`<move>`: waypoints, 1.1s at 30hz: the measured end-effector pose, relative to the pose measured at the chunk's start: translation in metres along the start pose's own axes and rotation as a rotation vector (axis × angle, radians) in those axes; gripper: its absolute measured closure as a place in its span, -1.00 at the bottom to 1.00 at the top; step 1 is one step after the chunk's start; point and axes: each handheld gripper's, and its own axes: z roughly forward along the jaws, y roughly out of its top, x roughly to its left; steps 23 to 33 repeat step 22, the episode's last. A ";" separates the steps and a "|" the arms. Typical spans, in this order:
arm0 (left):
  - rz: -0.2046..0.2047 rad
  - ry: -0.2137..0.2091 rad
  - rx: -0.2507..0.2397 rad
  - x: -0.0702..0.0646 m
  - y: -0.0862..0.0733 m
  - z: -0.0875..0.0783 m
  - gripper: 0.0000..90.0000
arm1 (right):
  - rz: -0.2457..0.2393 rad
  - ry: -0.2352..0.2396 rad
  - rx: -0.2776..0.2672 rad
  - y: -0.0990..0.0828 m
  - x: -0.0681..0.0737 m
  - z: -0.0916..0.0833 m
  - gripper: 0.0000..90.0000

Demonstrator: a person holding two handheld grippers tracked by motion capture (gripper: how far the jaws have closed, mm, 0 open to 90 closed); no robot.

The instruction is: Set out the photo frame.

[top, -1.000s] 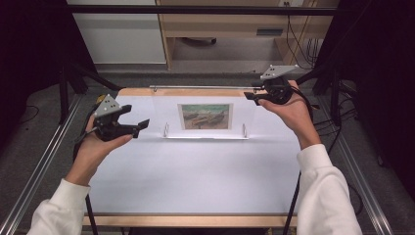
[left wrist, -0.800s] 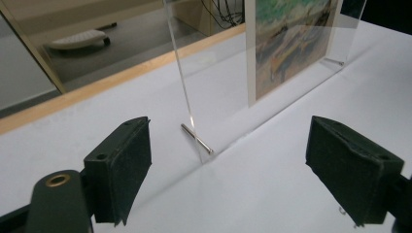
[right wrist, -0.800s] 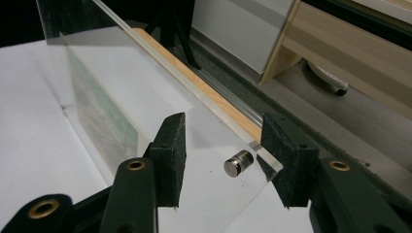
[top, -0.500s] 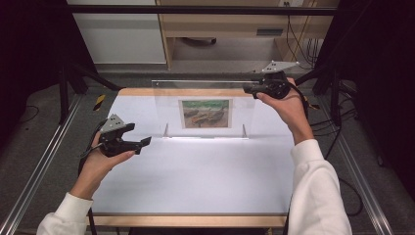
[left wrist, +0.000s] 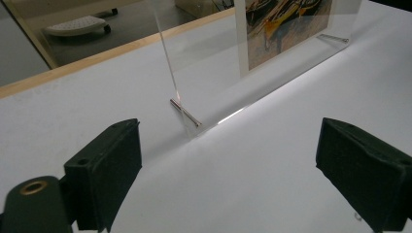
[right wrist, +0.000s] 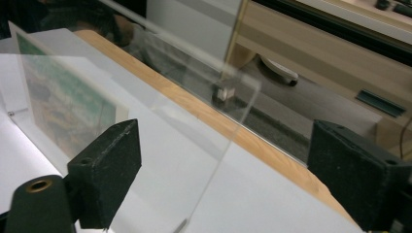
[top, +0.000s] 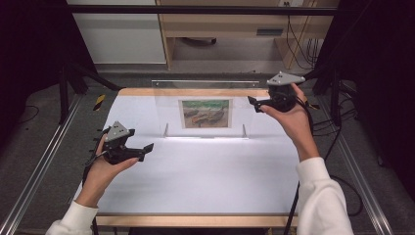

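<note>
High view: my left claw [top: 147,147] hovers low over the white surface [top: 205,171], jaws just spread and empty; beyond, the clear picture frame [top: 205,110] stands upright mid-surface, my right claw [top: 253,103], freshly released, beside its right edge.

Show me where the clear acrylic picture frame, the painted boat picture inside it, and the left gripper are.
Clear acrylic picture frame [top: 166,105]: high view, bare left pane.
Painted boat picture [top: 205,113]: high view, its middle.
Left gripper [top: 148,147]: high view, between its open jaw tips.
</note>
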 end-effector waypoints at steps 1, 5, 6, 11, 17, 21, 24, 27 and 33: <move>-0.008 0.001 -0.003 -0.001 -0.002 0.002 -0.80 | 0.000 -0.013 -0.001 -0.006 0.003 -0.004 -0.79; -0.016 0.013 0.005 -0.004 -0.013 0.008 -0.80 | 0.037 -0.046 0.019 -0.033 0.018 -0.020 -0.80; -0.026 0.016 0.003 -0.004 -0.016 0.009 -0.80 | 0.053 -0.047 0.032 -0.039 0.021 -0.023 -0.81; -0.053 0.035 -0.003 -0.004 -0.030 0.011 -0.82 | 0.106 -0.064 0.059 -0.071 0.041 -0.035 -0.82; -0.070 0.081 -0.032 -0.003 -0.051 0.011 -0.84 | 0.163 -0.068 0.064 -0.110 0.063 -0.040 -0.82; -0.108 0.086 -0.065 -0.003 -0.065 0.010 -0.84 | 0.209 -0.078 0.092 -0.135 0.076 -0.038 -0.82; -0.106 0.087 -0.059 -0.003 -0.066 0.010 -0.84 | 0.218 -0.091 0.094 -0.144 0.080 -0.039 -0.82; -0.106 0.087 -0.059 -0.003 -0.066 0.010 -0.84 | 0.218 -0.091 0.094 -0.144 0.080 -0.039 -0.82; -0.106 0.087 -0.059 -0.003 -0.066 0.010 -0.84 | 0.218 -0.091 0.094 -0.144 0.080 -0.039 -0.82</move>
